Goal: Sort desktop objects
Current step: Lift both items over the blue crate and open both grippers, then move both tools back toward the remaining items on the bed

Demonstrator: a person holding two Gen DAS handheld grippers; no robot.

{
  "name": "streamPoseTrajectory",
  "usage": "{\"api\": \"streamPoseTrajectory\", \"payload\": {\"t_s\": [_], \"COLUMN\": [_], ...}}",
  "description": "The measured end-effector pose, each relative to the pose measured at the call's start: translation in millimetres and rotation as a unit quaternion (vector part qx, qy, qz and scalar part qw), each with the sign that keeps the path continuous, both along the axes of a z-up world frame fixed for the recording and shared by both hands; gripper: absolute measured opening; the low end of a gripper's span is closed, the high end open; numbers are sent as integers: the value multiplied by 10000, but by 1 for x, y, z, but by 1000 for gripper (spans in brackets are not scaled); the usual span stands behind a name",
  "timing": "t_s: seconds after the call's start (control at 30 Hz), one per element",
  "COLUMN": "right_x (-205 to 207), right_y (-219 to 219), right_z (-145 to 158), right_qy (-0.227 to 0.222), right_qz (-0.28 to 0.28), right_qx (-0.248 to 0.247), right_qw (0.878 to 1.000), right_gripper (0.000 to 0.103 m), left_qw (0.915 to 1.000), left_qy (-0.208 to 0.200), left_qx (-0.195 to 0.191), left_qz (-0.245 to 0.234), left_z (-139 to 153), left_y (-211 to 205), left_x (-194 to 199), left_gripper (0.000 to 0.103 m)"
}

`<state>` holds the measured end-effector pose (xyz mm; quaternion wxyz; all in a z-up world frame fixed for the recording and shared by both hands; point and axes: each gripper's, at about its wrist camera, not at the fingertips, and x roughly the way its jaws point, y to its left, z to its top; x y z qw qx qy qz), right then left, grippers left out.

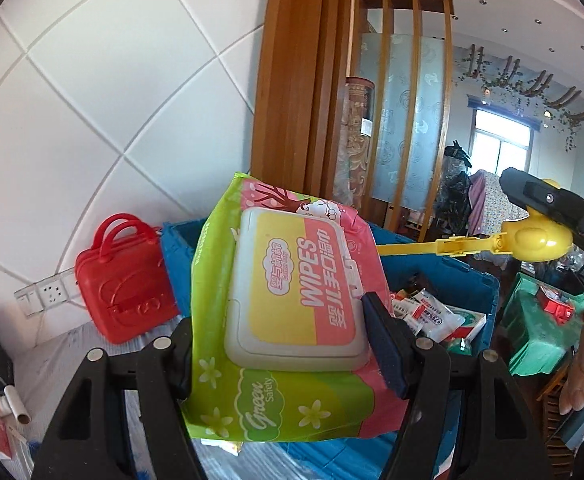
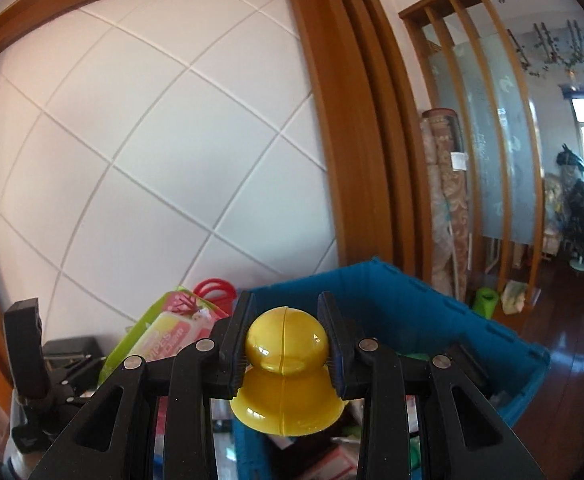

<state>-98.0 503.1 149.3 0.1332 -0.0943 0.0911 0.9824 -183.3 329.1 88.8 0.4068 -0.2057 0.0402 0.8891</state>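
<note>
The left gripper [image 1: 280, 344] is pinching the wipes pack [image 1: 288, 308] across its width, one pad on each long edge. The pack is being held tilted, lid face toward the camera, lifted just in front of and above the blue crate [image 1: 443, 280]. Gripping by the edges is keeping the soft pack from folding and is leaving the rigid lid clear of the pads.

The right gripper [image 2: 286, 346] is pinching the yellow tool [image 2: 286, 364] on its rounded knob; the flared base is hanging below the pads. In the left view the tool [image 1: 527, 240] is showing a long flat stem that is pointing out sideways over the crate opening. Clamping on the knob is giving the pads a firm seat; the thin stem would probably twist in the grip.

The crate is already holding small packets [image 1: 431, 312], so it is judged to be the sorting target for both items. Both grippers are hanging over or near its rim, which suggests that a drop is the step in hand.

A red case [image 1: 128, 276] is standing upright beside the crate, against the wall, not yet handled. A green bin [image 1: 539, 332] is sitting past the crate's far side; its contents are too small to identify.

Caution: the stem is reaching toward the pack, so the two loads could collide if both are lowered together.
</note>
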Motion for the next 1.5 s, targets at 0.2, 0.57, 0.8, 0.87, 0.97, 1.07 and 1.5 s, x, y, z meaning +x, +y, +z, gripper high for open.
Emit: {"api": "streamPoseTrajectory", "payload": {"t_s": [0.2, 0.57, 0.8, 0.87, 0.97, 1.07, 1.5], "right_x": [-32, -31, -45, -48, -63, -82, -188], "right_y": [44, 12, -91, -117, -152, -176, -160], "right_z": [-7, -37, -70, -88, -124, -171, -338], "right_qy": [-332, 33, 50, -29, -398, -875, -2671], "right_qz": [-712, -79, 749, 881, 1001, 945, 38], "right_qx": [193, 68, 398, 371, 394, 369, -195], "right_qw": [9967, 9999, 9964, 9954, 9934, 9910, 9635], "right_gripper": [86, 101, 101, 101, 101, 101, 101], "left_qw": [9997, 9975, 9845, 9789, 9706, 9629, 9501], "left_qy": [-89, 246, 289, 304, 323, 169, -435], "left_qx": [-29, 135, 7, -90, -229, -409, -734], "left_qz": [-226, 644, 1730, 2017, 2376, 2663, 3002], "left_z": [5, 2, -41, -55, -76, -102, -197], "left_y": [60, -19, -122, -150, -188, -224, -286], "left_x": [-29, -57, -62, -59, -54, -55, -78], "left_gripper": [74, 87, 87, 87, 87, 87, 87]}}
